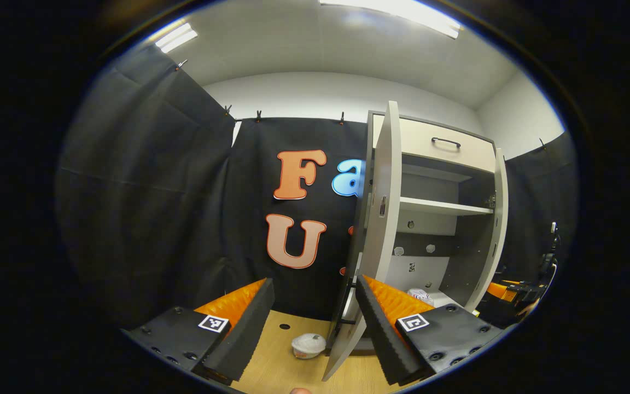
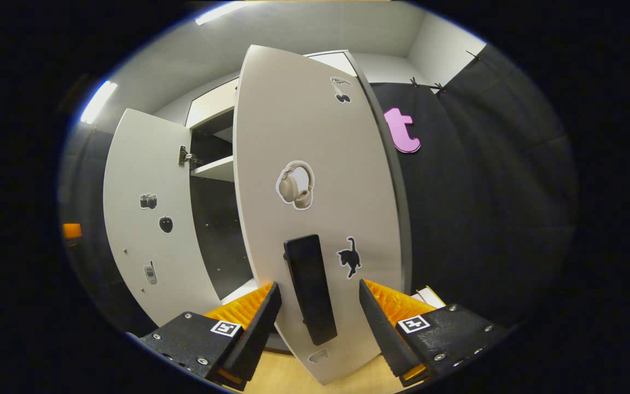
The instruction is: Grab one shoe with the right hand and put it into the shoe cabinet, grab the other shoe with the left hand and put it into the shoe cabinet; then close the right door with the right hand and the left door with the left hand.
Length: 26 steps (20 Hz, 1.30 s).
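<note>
A white shoe (image 1: 308, 345) lies on the wooden floor (image 1: 271, 361), just outside the open left door (image 1: 383, 219) of the grey shoe cabinet (image 1: 446, 180). My left gripper (image 1: 313, 282) hangs open above and short of that shoe. Another white shoe (image 1: 420, 296) rests on the cabinet's bottom shelf. In the right gripper view the right door (image 2: 315, 137) stands half open right in front. Its black handle (image 2: 310, 287) lies between the fingers of my open right gripper (image 2: 319, 285), which do not press on it. The left door (image 2: 145, 219) is swung wide.
The cabinet has a middle shelf (image 1: 441, 206) and a top drawer with a black handle (image 1: 446, 142). Black cloth walls close in on both sides. The other gripper (image 1: 512, 290) shows beyond the cabinet's right door (image 1: 498, 230). Stickers dot both door fronts.
</note>
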Tool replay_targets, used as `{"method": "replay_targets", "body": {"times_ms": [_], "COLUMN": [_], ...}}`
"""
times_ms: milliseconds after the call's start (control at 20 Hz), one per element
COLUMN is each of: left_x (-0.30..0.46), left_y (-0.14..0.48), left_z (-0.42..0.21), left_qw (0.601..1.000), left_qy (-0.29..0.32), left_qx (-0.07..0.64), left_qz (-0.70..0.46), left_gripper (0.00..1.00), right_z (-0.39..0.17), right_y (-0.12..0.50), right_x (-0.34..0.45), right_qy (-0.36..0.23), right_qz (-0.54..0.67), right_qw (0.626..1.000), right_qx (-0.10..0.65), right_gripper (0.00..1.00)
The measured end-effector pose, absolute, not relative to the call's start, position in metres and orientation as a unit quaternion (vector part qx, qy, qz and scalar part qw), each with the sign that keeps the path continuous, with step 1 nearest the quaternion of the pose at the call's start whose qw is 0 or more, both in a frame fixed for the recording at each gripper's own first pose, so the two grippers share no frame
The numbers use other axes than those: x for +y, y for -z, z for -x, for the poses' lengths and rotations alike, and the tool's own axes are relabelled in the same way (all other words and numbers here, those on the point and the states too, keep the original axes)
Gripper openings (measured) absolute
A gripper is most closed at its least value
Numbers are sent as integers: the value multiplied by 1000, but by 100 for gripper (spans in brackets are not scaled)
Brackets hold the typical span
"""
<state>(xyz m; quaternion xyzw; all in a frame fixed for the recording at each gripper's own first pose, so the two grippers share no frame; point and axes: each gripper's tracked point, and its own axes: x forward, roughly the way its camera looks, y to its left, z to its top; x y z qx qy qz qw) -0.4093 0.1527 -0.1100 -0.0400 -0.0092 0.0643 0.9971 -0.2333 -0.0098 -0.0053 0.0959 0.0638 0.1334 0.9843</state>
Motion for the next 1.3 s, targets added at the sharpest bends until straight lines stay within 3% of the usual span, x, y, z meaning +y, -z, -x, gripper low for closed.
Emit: {"method": "replay_targets", "body": {"times_ms": [100,350,400,450,1050,1200,1300], "left_x": [162,182,186,187,147,132,134], "left_y": [110,116,119,122,203,212,214], "left_z": [413,417,416,414,345,332,321], "left_qw": [997,996,996,996,998,996,996], "left_qy": [-73,-89,-90,-87,18,47,46], "left_qx": [-9,-5,-4,-3,44,54,56], "left_qz": [36,26,25,23,29,51,45], "left_gripper": [94,94,99,94,94,99,94], "right_z": [220,204,199,196,156,150,152], "right_y": [10,22,26,26,36,37,39], "right_x": [2,30,30,31,47,47,46], "right_qy": [-126,-124,-119,-116,-87,-82,-78], "right_qz": [-88,-70,-63,-61,-26,-19,-27], "right_qw": [986,987,988,988,993,994,993], "right_qx": [65,78,81,79,71,72,81], "right_gripper": [89,90,90,90,90,90,90]}}
